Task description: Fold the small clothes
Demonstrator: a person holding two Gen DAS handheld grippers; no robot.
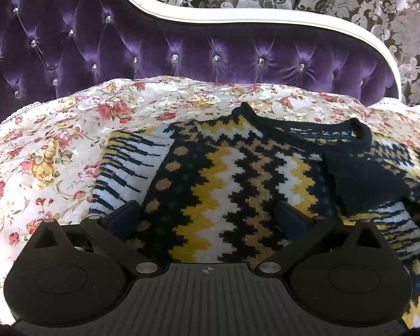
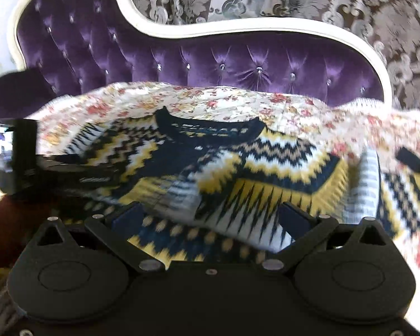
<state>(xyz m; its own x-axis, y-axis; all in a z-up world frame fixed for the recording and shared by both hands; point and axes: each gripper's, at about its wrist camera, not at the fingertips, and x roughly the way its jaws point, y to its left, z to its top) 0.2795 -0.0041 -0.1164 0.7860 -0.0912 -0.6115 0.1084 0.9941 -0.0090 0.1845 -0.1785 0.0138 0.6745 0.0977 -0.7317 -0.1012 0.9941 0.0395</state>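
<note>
A small knitted sweater (image 1: 238, 173) with navy, yellow and white zigzags lies on a floral bedspread (image 1: 42, 154), its navy collar (image 1: 308, 128) at the far side. One sleeve with a navy cuff (image 1: 361, 179) is folded across its chest. My left gripper (image 1: 207, 215) is open, jaws wide apart, low over the sweater's left half. The sweater also shows in the right wrist view (image 2: 238, 168), blurred. My right gripper (image 2: 210, 218) is open over the sweater's lower part. The left gripper (image 2: 16, 156) appears there at the left edge.
A purple tufted headboard (image 1: 154, 50) with a white frame stands behind the bed. Damask curtains (image 1: 392, 28) hang beyond it. The bedspread (image 2: 350, 117) extends on all sides of the sweater.
</note>
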